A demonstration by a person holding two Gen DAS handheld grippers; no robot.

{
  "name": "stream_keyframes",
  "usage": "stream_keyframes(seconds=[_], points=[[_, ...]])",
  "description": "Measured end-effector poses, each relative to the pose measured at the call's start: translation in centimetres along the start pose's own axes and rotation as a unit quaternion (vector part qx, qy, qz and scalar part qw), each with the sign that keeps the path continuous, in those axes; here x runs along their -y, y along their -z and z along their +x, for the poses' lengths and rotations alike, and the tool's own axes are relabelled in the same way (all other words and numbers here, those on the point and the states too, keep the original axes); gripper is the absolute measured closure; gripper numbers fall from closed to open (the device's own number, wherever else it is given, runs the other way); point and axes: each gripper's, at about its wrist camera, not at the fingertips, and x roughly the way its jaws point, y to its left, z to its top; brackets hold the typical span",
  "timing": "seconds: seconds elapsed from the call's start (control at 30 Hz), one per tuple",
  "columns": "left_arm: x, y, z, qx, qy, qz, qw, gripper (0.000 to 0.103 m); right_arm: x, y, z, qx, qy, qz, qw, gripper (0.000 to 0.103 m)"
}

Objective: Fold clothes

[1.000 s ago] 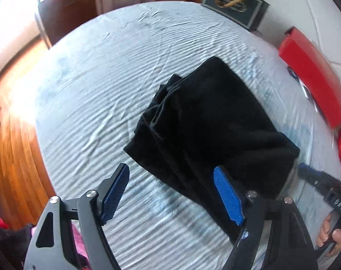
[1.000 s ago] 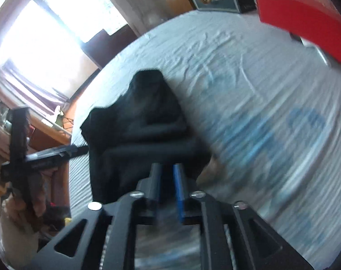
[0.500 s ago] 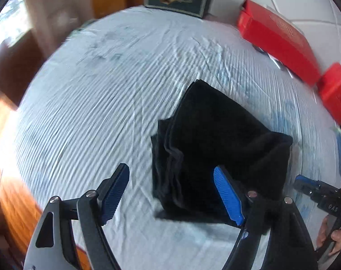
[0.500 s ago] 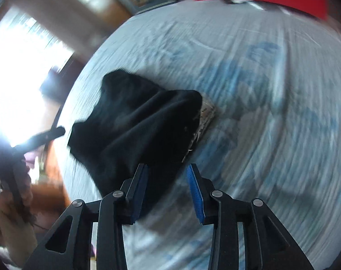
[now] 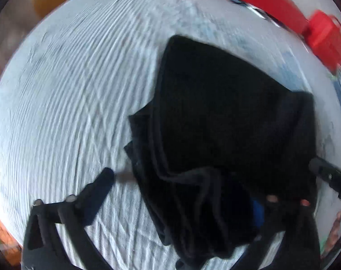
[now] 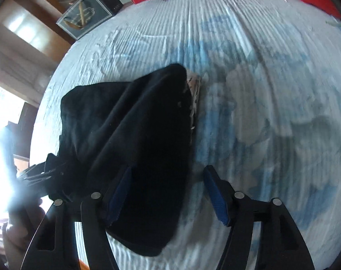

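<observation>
The left gripper (image 5: 181,193) was opening wide, astride the near edge of the folded black garment (image 5: 215,123) on the pale bedsheet (image 5: 69,90), gripping nothing. The right gripper (image 6: 168,195), also opening, stood with the garment's edge loose between its pads.

black garment (image 5: 215,117) lies folded in a thick, rumpled bundle on the pale sheet.

Both wrist views steeply down, close
</observation>
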Motion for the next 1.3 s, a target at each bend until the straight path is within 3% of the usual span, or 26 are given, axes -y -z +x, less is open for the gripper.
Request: stream_keyframes(seconds=[0.2,0.27,0.3,0.33,0.4,0.47,0.57,0.63,0.8,0.87,0.97,1.03,1.1,1.17,1.2,1.3], points=[[0.4,-0.3,0.8,-0.012,-0.008,0.01,0.9999,0.0,0.4,0.0,-0.2,0.003,-0.004,0.016,1.0,0.035],[0.4,-0.5,0.7,-0.017,-0.004,0.01,0.9998,0.001,0.6,-0.1,-0.2,-0.004,0.003,0.019,1.0,0.043],[0.4,-0.6,0.7,-0.019,-0.002,0.01,0.9998,0.009,0.4,-0.3,-0.1,-0.009,0.013,0.021,1.0,0.068],[0.5,-0.6,0.5,-0.02,0.008,0.012,0.9997,0.029,0.5,-0.3,-0.1,-0.018,0.0,0.026,0.999,0.083],[0.9,-0.5,0.3,-0.02,0.021,0.02,0.9994,0.04,0.4,-0.1,-0.2,-0.013,0.003,0.022,1.0,0.083],[1.1,-0.6,0.3,-0.02,0.021,0.031,0.9991,0.04,0.6,0.2,-0.2,-0.007,0.001,0.027,1.0,0.078],[1.2,-0.9,0.0,-0.021,0.027,0.04,0.9986,0.048,0.9,0.4,-0.1,0.001,-0.01,0.04,0.999,0.073],[1.5,-0.9,0.1,-0.018,0.03,0.053,0.998,0.051,-0.1,0.4,-0.4,0.008,0.015,0.016,1.0,0.071],[1.2,-1.5,0.9,-0.023,0.056,0.049,0.997,0.051,-1.6,0.6,-0.4,0.028,0.045,-0.017,0.998,0.07],[1.5,-1.7,1.1,-0.021,0.061,0.052,0.9966,0.049,-1.7,0.4,-0.3,0.027,0.034,-0.022,0.999,0.07],[1.9,-1.9,1.4,-0.021,0.062,0.063,0.9958,0.042,-0.9,-0.2,0.2,0.023,0.046,-0.007,0.999,0.07],[2.0,-2.0,1.5,-0.021,0.067,0.066,0.9954,0.032,-0.2,-0.2,0.3,0.03,0.035,0.006,0.999,0.067],[2.4,-1.8,1.4,-0.022,0.056,0.072,0.9955,0.031,-0.6,-0.2,0.5,0.025,0.032,0.001,0.999,0.068],[2.4,-1.2,0.5,-0.024,0.053,0.073,0.9956,0.046,-2.4,0.4,0.3,0.012,-0.01,-0.022,1.0,0.073],[2.3,-1.2,0.4,-0.027,0.06,0.07,0.9953,0.059,-3.1,0.7,0.5,0.005,-0.004,-0.035,0.999,0.075],[2.1,-1.8,0.8,-0.031,0.076,0.061,0.9948,0.061,-2.7,0.9,0.9,0.011,0.0,-0.024,1.0,0.077]])
